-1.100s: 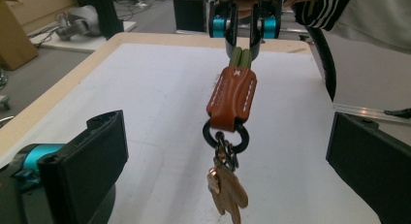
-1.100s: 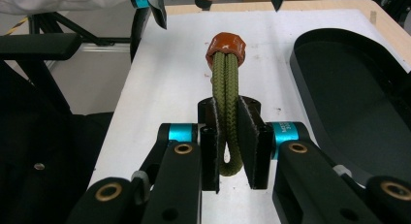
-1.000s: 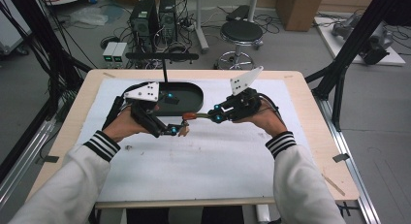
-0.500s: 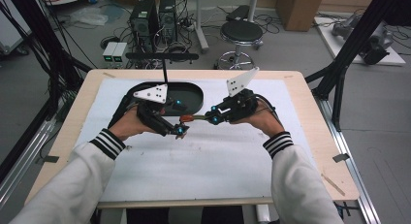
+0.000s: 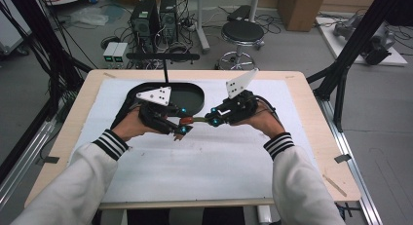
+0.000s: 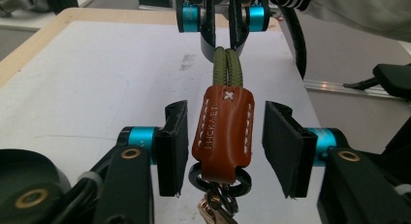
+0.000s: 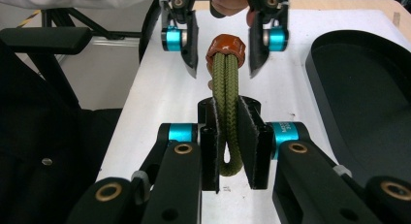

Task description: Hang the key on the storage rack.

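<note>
1. my left gripper (image 6: 225,146): black jaws, bright blue hubs.
2. olive-green braided cord (image 7: 227,95).
3. tan-brown leather sleeve (image 6: 224,129) with white stitching.
4. black tray (image 5: 187,96) on a white mat (image 5: 204,161).
5. sleeve cuffs (image 5: 109,143) striped black and white.

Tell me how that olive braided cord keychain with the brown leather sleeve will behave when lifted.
The olive braided cord loop is probably floppy, sagging wherever nothing holds it. The stitched brown leather sleeve looks stiffer and grippy. The metal rings below will likely dangle and swing.
</note>
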A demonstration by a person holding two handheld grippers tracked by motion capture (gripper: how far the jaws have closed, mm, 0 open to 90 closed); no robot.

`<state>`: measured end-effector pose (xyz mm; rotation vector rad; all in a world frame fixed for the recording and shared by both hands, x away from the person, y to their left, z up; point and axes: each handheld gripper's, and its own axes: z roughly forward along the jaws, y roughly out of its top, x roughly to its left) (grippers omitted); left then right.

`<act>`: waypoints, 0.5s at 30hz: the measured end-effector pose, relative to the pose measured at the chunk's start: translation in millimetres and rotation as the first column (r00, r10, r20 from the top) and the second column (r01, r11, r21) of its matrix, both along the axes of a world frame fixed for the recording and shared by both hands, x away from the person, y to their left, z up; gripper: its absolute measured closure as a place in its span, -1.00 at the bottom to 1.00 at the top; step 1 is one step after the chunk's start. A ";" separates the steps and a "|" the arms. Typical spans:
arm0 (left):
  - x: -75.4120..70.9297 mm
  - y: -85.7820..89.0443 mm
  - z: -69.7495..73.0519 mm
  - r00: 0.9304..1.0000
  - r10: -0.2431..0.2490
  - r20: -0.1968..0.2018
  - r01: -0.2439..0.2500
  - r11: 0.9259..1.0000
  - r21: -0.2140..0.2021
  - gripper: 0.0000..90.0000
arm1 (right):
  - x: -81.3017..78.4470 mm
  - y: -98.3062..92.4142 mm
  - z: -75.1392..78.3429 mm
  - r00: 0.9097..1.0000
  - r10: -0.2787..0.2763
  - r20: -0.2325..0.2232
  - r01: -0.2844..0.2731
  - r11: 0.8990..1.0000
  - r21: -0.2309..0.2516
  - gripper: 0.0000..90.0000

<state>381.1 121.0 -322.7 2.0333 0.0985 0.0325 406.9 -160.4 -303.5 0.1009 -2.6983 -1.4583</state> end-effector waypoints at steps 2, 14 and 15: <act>-0.1 -0.1 0.2 1.000 0.001 0.010 -0.002 1.000 0.008 0.26 | 0.0 0.6 -0.4 1.000 0.002 0.000 -0.002 1.000 -0.003 0.78; -2.7 -2.0 3.2 0.999 -0.005 0.034 0.004 1.000 0.024 0.57 | 0.6 1.9 -1.9 1.000 0.004 -0.004 -0.004 1.000 -0.014 0.78; -2.8 -1.9 3.6 0.999 -0.003 0.037 0.002 1.000 0.025 0.59 | 0.8 1.8 -2.0 1.000 0.006 -0.002 -0.006 1.000 -0.010 0.77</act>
